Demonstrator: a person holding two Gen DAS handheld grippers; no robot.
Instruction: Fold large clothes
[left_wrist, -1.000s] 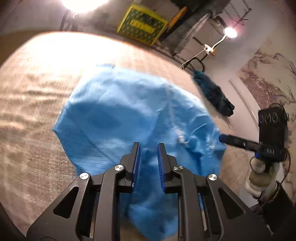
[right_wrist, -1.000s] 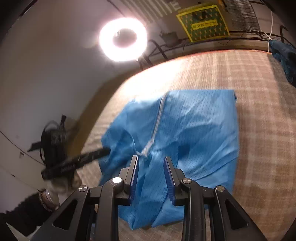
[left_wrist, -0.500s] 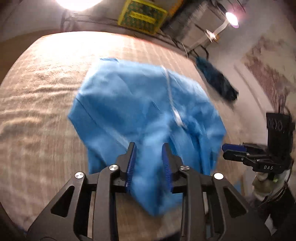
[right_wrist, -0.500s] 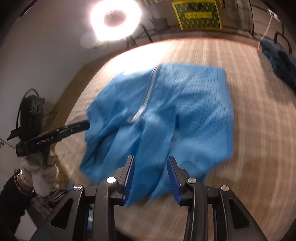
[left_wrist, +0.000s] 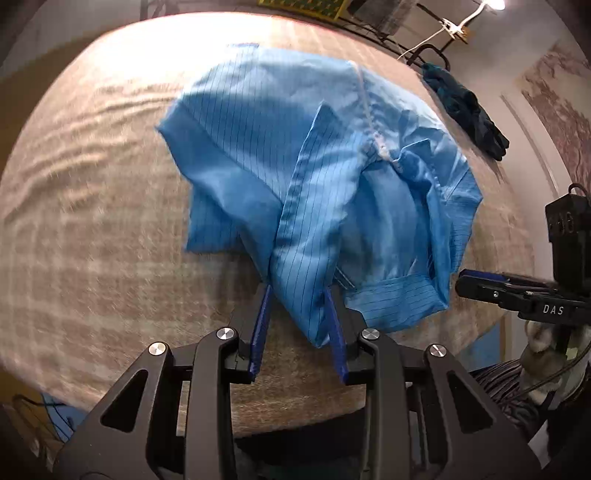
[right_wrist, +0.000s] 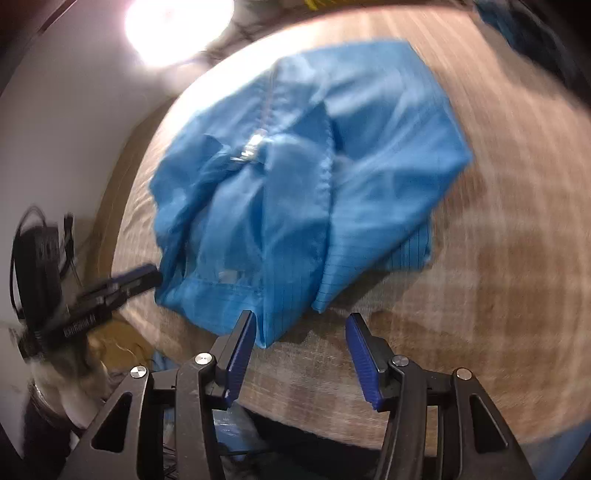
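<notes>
A large light-blue pinstriped garment (left_wrist: 314, 177) with a white zipper lies bunched on a beige checked tabletop (left_wrist: 92, 221). It also shows in the right wrist view (right_wrist: 303, 177). My left gripper (left_wrist: 299, 325) has its jaws parted, with a fold of the garment hanging between them and its lower tip still between the pads. My right gripper (right_wrist: 301, 354) is open and empty just in front of the garment's near hem. The right gripper also shows at the right edge of the left wrist view (left_wrist: 480, 288).
A dark teal garment (left_wrist: 465, 107) lies at the table's far right edge. A ring light (right_wrist: 177, 26) shines behind the table. A yellow-green crate (left_wrist: 303, 3) and a wire rack stand beyond the far edge. The table's front edge is close below both grippers.
Both grippers have pulled back toward the table's front edge and their jaws have widened. The right gripper has let go of the garment, which has dropped into a bunched heap.
</notes>
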